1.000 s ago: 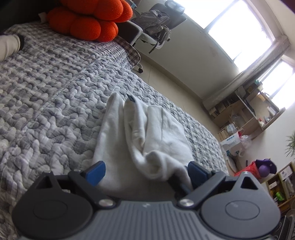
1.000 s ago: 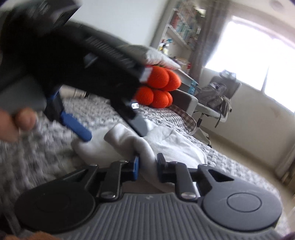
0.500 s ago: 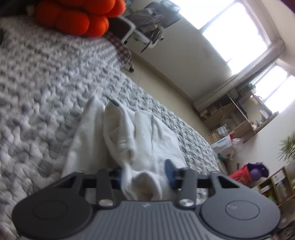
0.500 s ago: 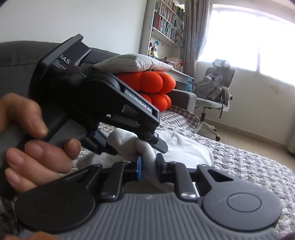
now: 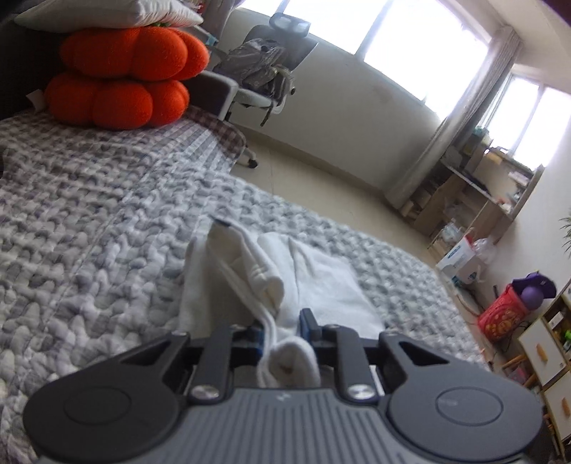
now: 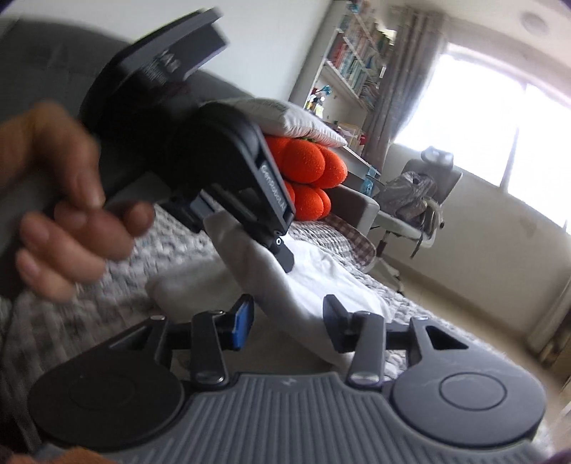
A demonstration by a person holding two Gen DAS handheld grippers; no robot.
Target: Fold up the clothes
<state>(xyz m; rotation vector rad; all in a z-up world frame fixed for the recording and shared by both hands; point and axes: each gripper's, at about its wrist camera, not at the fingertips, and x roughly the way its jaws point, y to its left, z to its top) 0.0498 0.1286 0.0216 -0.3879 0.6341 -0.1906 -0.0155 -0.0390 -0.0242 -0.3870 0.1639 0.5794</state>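
A white garment [image 5: 314, 282] lies partly folded on the grey quilted bed [image 5: 89, 214]. My left gripper [image 5: 283, 333] is shut on a bunched edge of it, and the cloth rises from the bed into the fingers. In the right wrist view the same white garment [image 6: 282, 282] hangs from the left gripper [image 6: 249, 228], which a person's hand [image 6: 67, 214] holds up close. My right gripper [image 6: 287, 317] is open, its blue-padded fingers either side of the hanging fold without pressing it.
Two orange pumpkin cushions [image 5: 121, 78] under a grey pillow [image 5: 107, 14] sit at the bed's head. An office chair with a bag [image 5: 264, 71] stands beyond the bed. Shelves, boxes and a red basket [image 5: 503, 314] line the far wall.
My left gripper went from open to shut on the garment's edge and lifted it. My right gripper, shut on the cloth before, has opened.
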